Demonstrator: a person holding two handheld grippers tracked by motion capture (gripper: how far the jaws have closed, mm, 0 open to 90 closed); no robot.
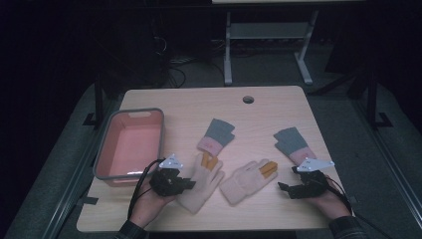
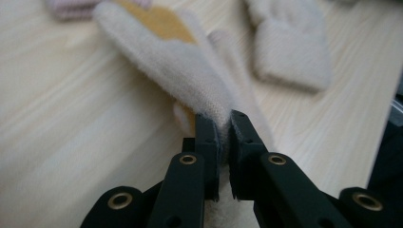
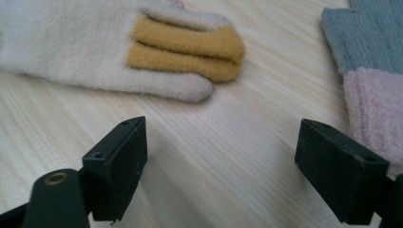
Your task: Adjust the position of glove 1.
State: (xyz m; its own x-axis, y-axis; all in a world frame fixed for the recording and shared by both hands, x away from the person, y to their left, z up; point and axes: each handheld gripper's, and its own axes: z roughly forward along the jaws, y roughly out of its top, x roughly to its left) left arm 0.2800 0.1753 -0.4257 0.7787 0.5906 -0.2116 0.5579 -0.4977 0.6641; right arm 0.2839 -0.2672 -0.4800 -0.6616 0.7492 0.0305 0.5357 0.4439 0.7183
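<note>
The left gripper (image 2: 224,130) has its jaws clamped on the cuff edge of a cream glove (image 1: 201,183), pinching a fold of fabric near the table's (image 1: 268,107) front, presumably so the glove can be lifted and carried to the pink bin (image 1: 130,144) just to its left. The right gripper (image 3: 221,161) rests with jaws wide apart over bare wood, between the second cream glove (image 3: 95,45) and a grey-and-pink glove (image 3: 373,71) (neither touched). The bin's near rim lies close beside the left hand, so the lift likely needs height; the table's centre offers open room.
</note>
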